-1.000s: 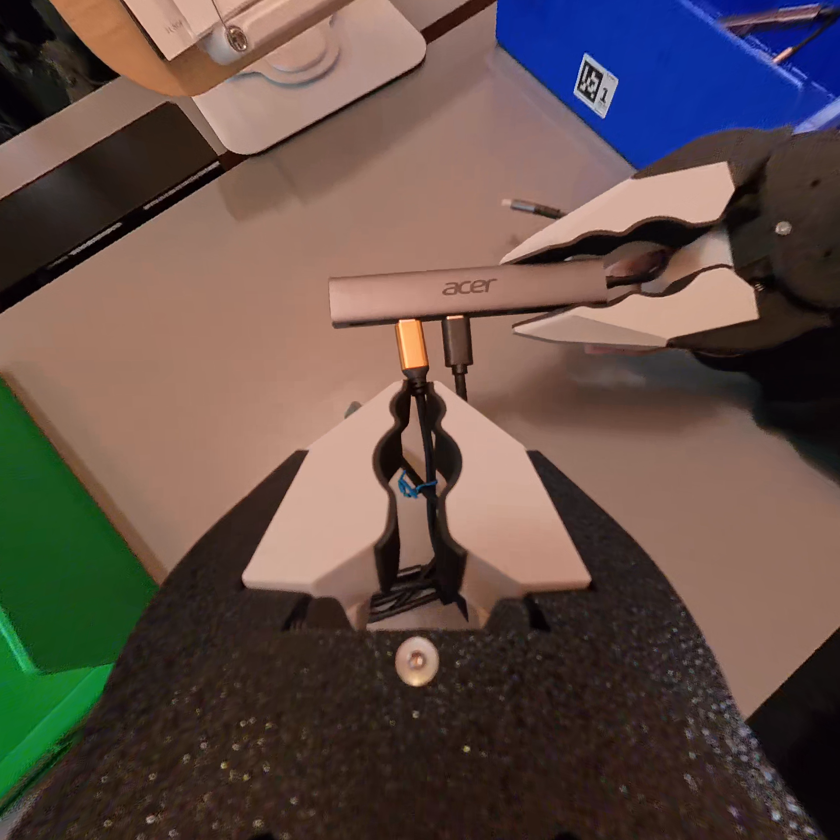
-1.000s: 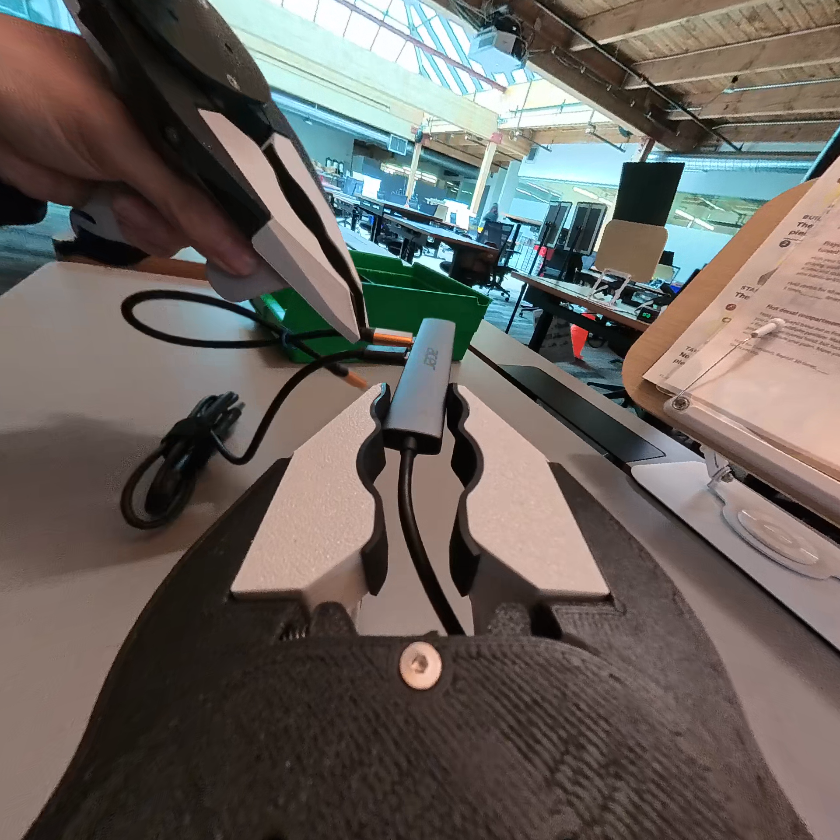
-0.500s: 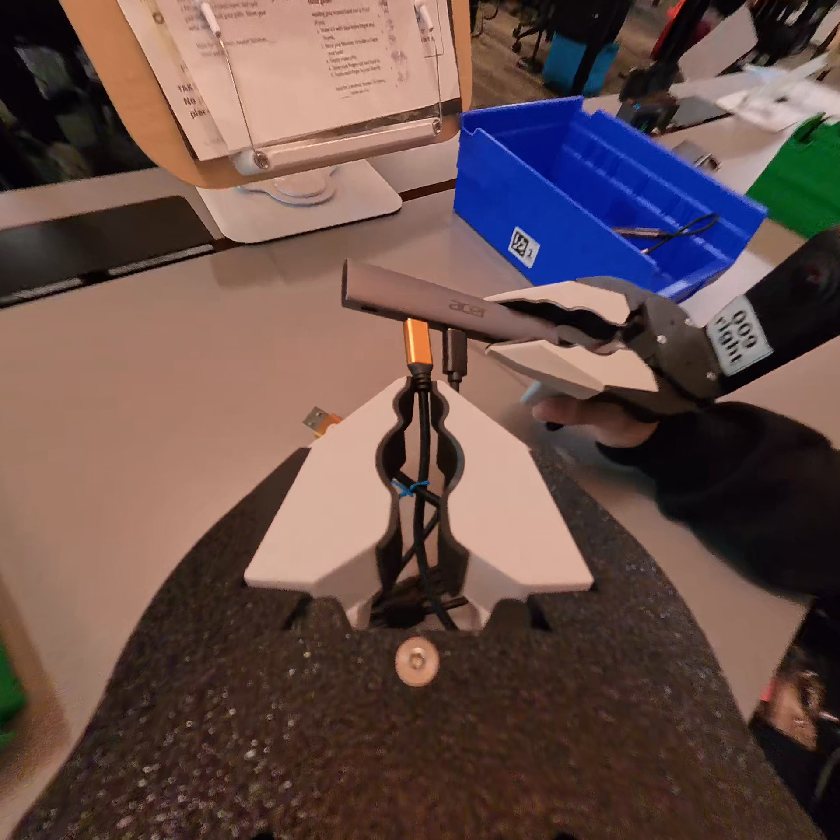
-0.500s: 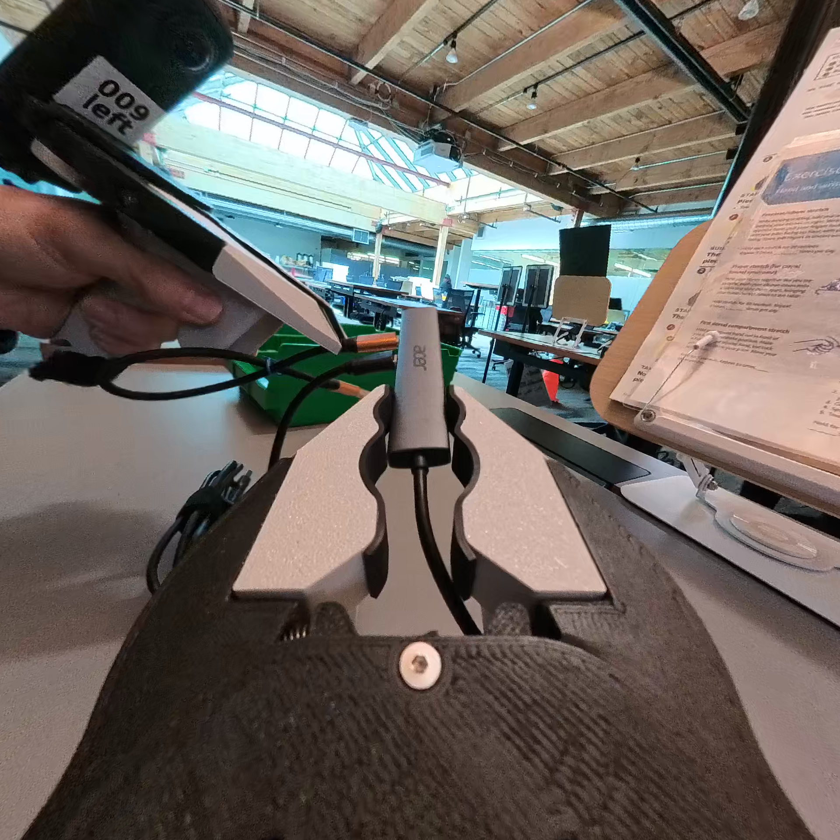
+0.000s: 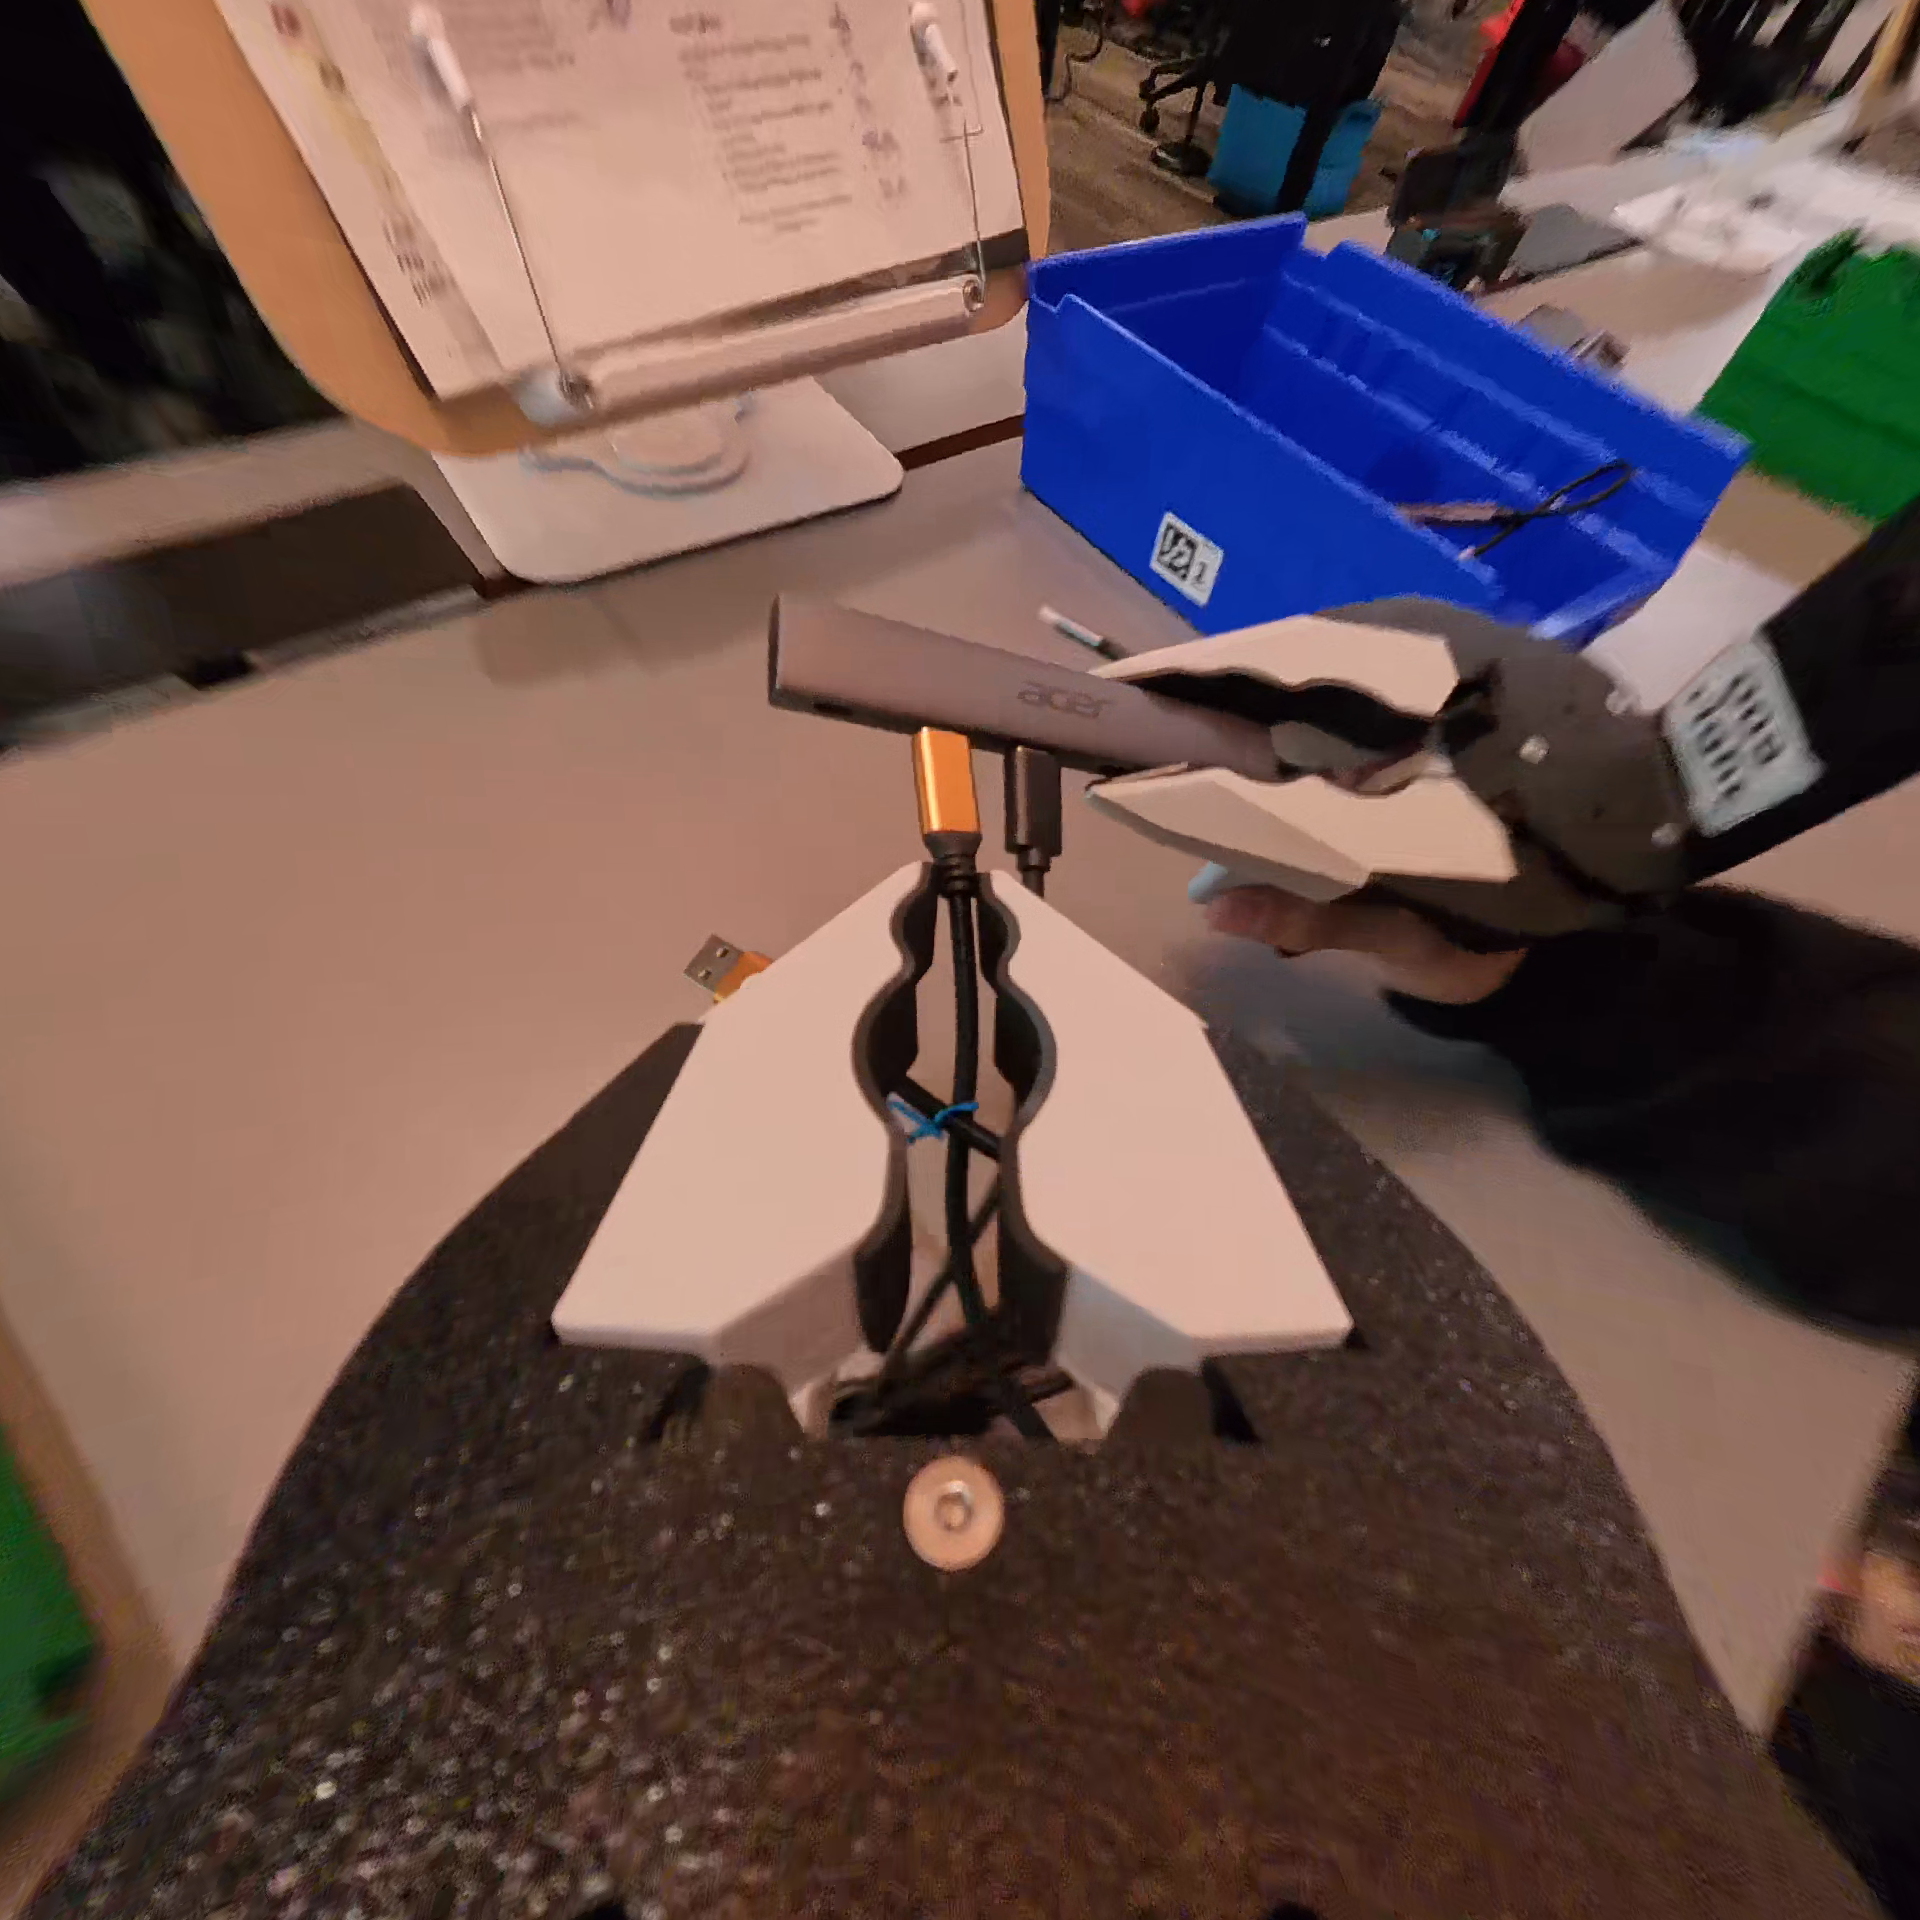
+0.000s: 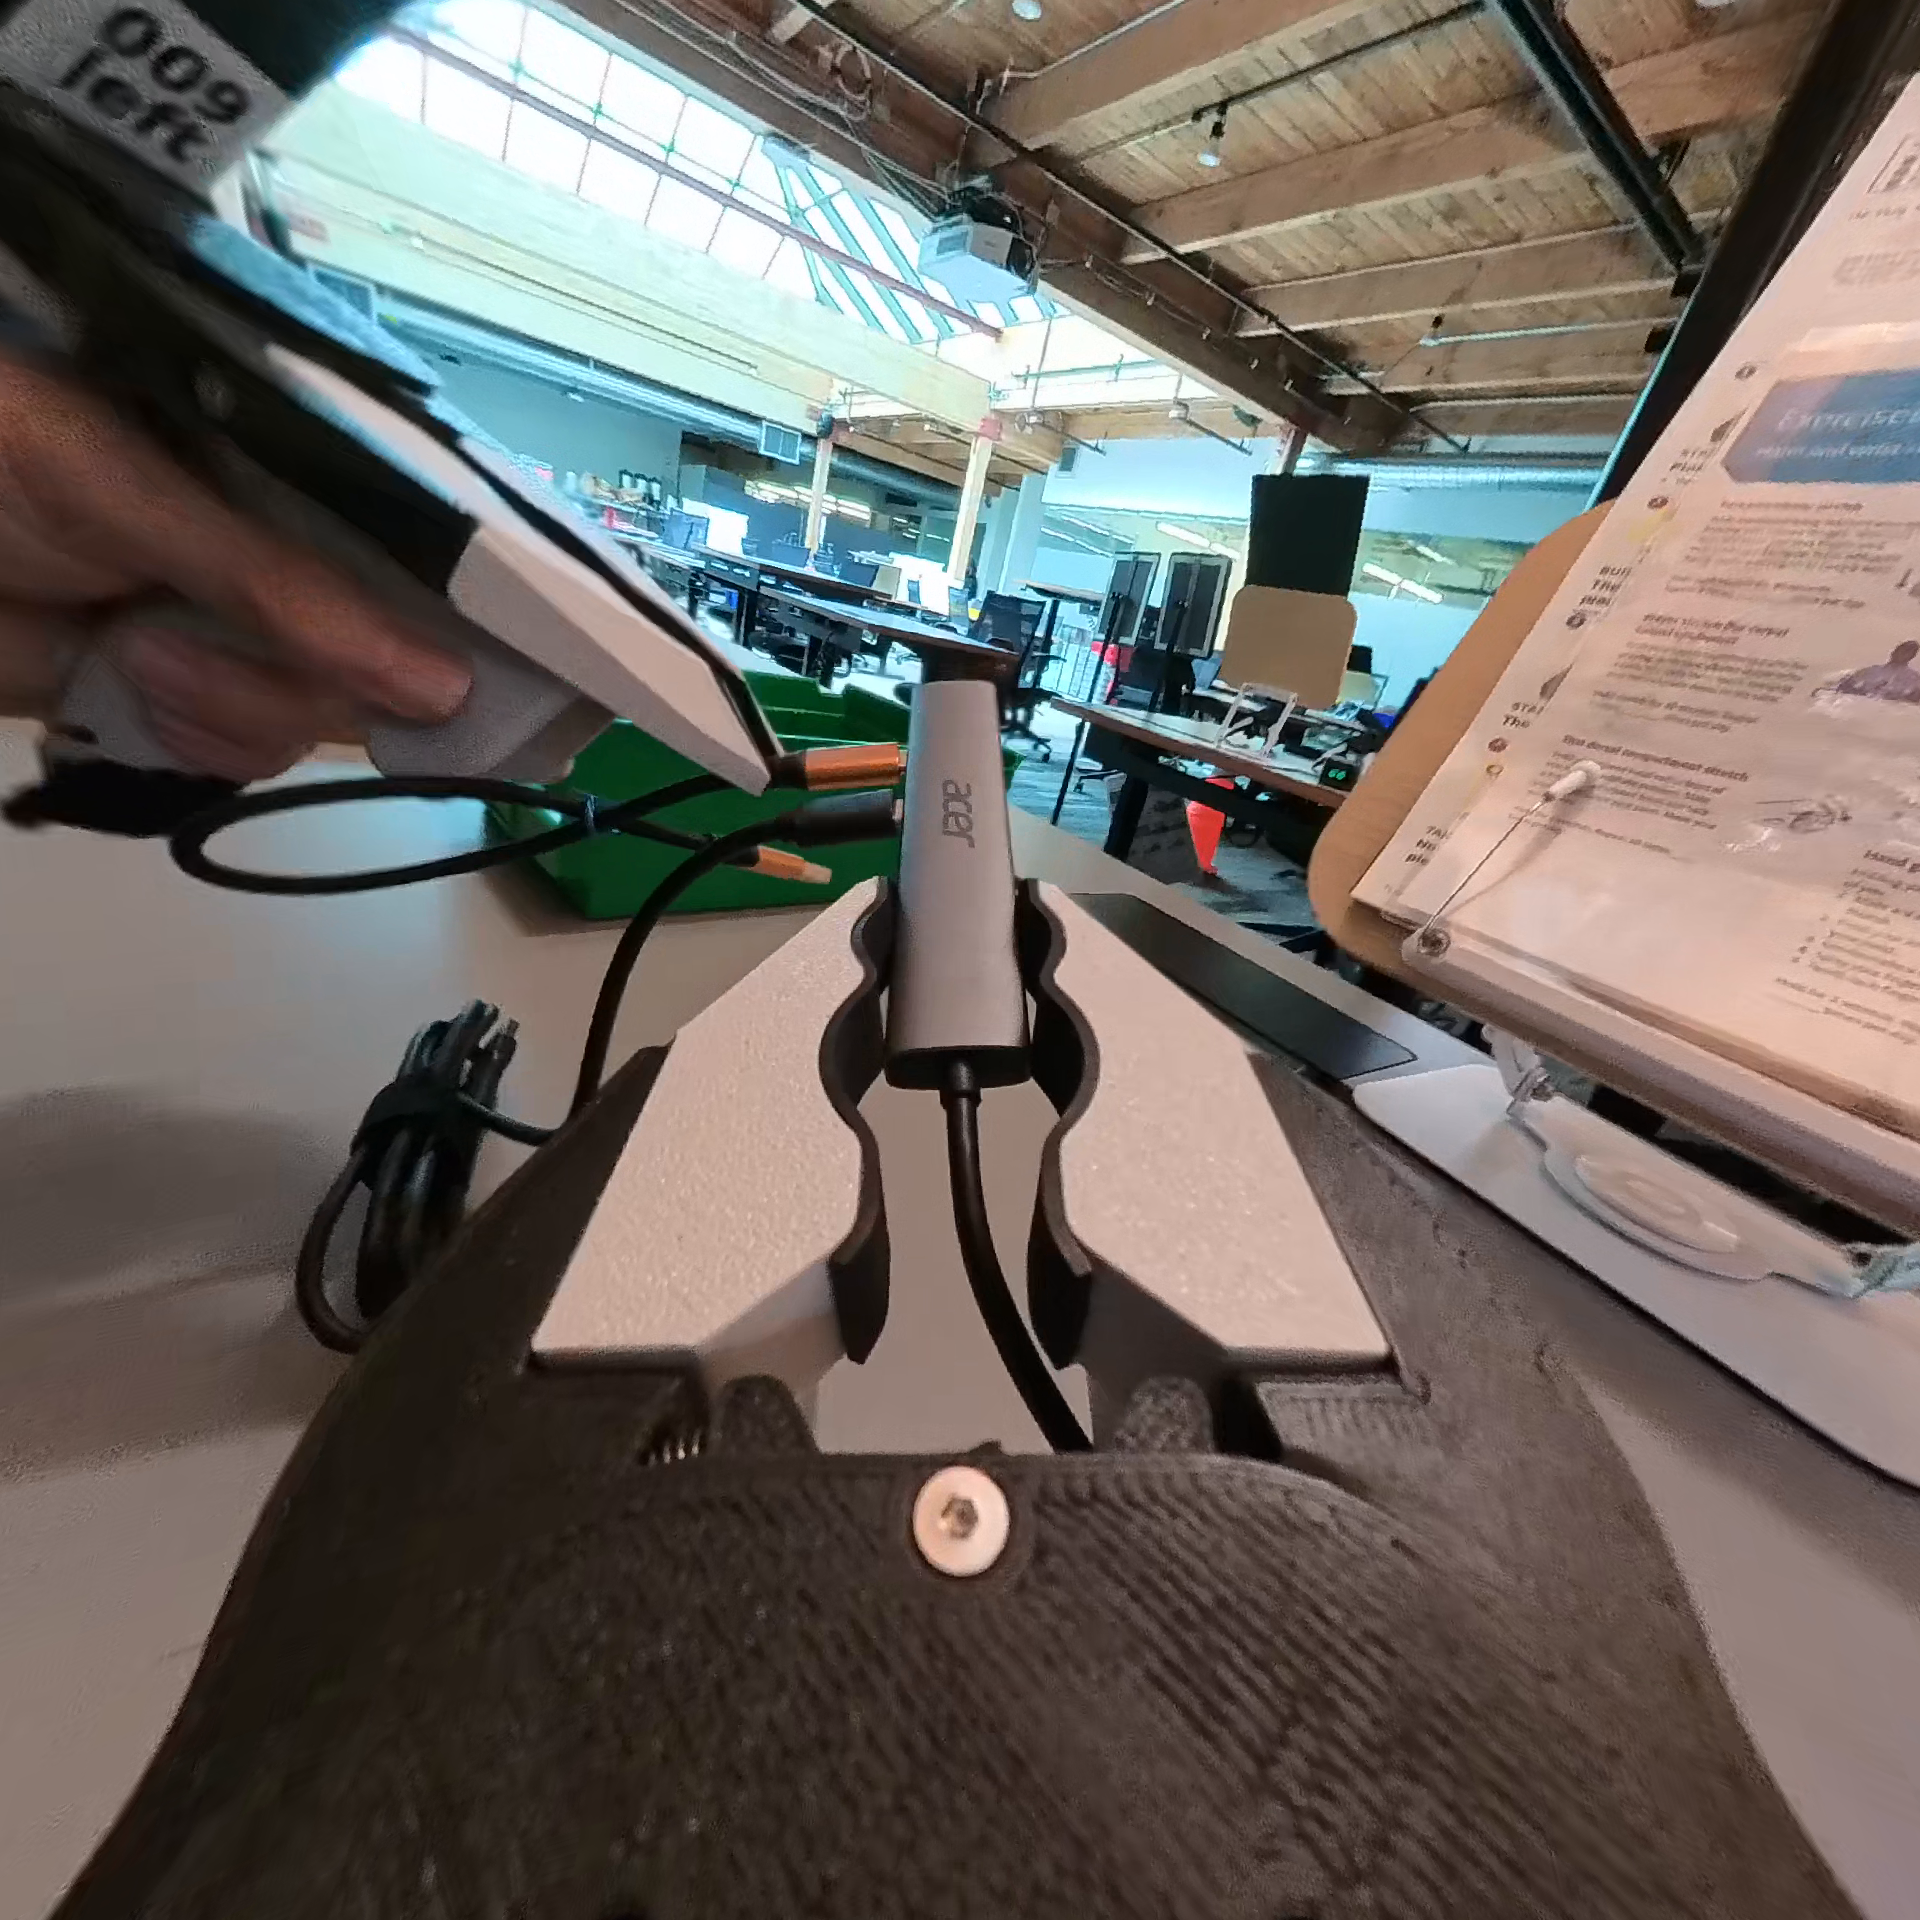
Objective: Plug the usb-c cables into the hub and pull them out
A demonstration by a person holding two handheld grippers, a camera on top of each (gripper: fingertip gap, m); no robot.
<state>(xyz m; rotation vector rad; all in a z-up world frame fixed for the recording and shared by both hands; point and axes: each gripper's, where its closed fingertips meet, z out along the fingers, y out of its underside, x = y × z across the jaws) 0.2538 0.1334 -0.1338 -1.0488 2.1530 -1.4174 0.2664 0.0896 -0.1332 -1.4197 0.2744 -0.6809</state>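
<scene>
The slim grey metal hub is clamped in the right gripper & held above the grey tabletop. Both plugs are seated: orange-sleeved usb-c plug and dark usb-c plug. The left gripper is pinched on the orange plug's black cable. Pull-out step is judged in hand; next, a straight pull away from the port is needed, w/ hub kept steady.

The right gripper is held level, its fingers closed on the near end of the hub. The left gripper is pointed at the hub's side, its fingers closed on the orange-tipped cable. Each handle is gripped by a hand.
</scene>
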